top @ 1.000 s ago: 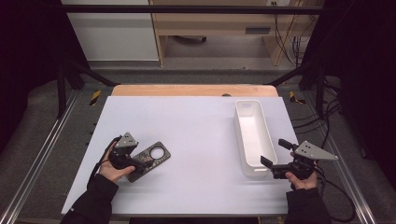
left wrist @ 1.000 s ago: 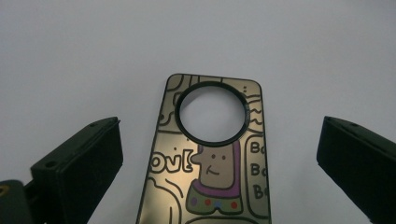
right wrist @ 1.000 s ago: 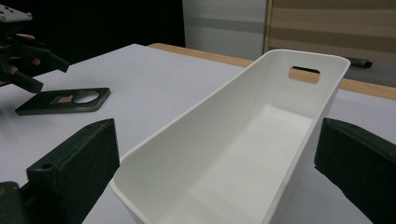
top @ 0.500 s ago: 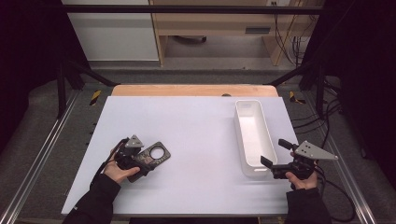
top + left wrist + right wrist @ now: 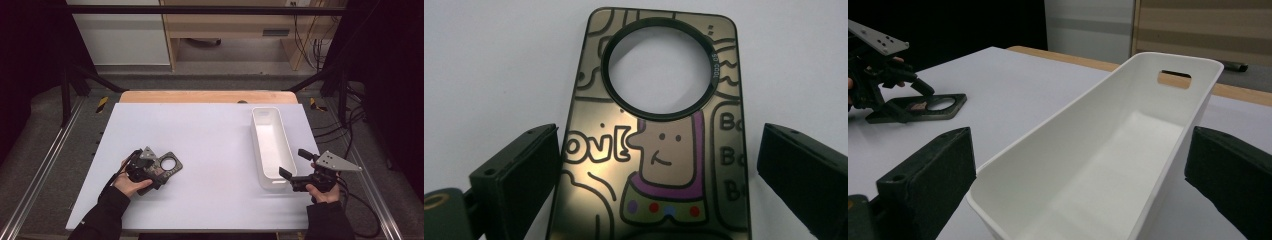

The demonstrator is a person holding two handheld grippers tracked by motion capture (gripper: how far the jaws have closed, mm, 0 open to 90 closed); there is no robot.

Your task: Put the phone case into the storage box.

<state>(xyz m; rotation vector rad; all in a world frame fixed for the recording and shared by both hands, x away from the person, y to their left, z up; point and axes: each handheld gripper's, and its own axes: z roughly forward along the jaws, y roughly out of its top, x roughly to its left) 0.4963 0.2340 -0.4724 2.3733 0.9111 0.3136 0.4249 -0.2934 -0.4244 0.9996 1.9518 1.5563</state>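
White table point(image 5: 210, 130) w/ wooden strip at far edge — on it: dark phone case point(image 5: 167, 166) w/ round hole, front left; long white bin point(image 5: 270, 146), right side.

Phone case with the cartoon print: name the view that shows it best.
The left gripper view: the phone case sits close up between the open jaws, its drawing and round camera hole plain. The high view shows it small at the left gripper; the right gripper view shows it far off, edge-on.

My white table point(image 5: 210, 125) sits on a wooden board point(image 5: 207, 96); beyond it stand a white cabinet point(image 5: 117, 32) and a wooden shelf point(image 5: 235, 30); grey floor point(image 5: 45, 115); cables point(image 5: 310, 30) hang right; dark surroundings.
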